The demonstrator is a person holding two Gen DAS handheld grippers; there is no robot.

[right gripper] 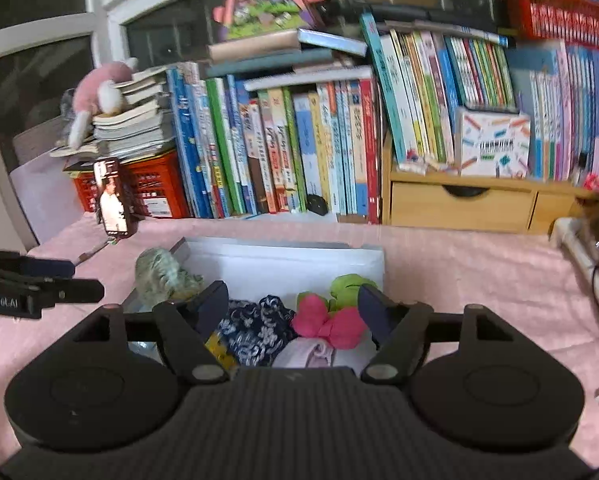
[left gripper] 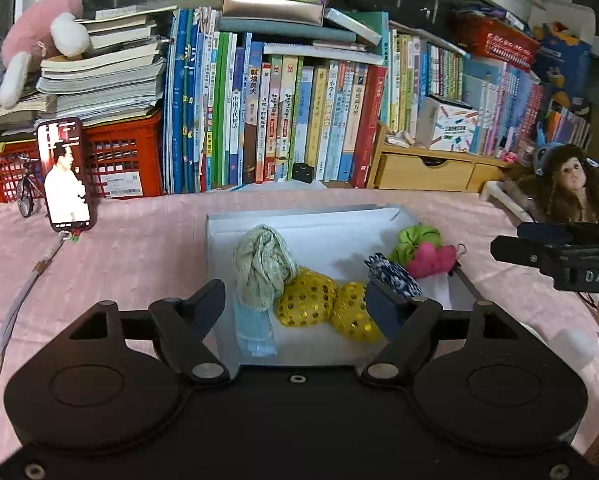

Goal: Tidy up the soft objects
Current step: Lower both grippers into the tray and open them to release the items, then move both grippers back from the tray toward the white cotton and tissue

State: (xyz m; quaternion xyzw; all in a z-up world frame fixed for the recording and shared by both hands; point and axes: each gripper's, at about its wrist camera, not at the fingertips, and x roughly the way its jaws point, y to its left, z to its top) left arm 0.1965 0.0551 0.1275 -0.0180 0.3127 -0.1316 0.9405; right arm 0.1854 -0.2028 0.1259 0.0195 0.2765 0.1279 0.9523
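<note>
A white box (left gripper: 323,220) sits on the pink tablecloth and holds several soft things. In it lie a pale green cloth (left gripper: 261,264), a yellow sequinned bow (left gripper: 327,306), a navy patterned scrunchie (left gripper: 395,276), a pink bow (left gripper: 431,258) and a green scrunchie (left gripper: 415,238). My left gripper (left gripper: 295,300) hangs open above the box's near side, nothing between its fingers. In the right wrist view my right gripper (right gripper: 293,304) is open too, above the navy scrunchie (right gripper: 259,324) and pink bow (right gripper: 327,322); a pale pink item (right gripper: 311,354) lies just under it.
A row of upright books (left gripper: 283,112) lines the back, with red crates (left gripper: 119,156) and a propped phone (left gripper: 65,174) at the left. A wooden drawer unit (left gripper: 427,168) and a doll (left gripper: 567,184) stand at the right. A lanyard (left gripper: 19,304) lies on the cloth.
</note>
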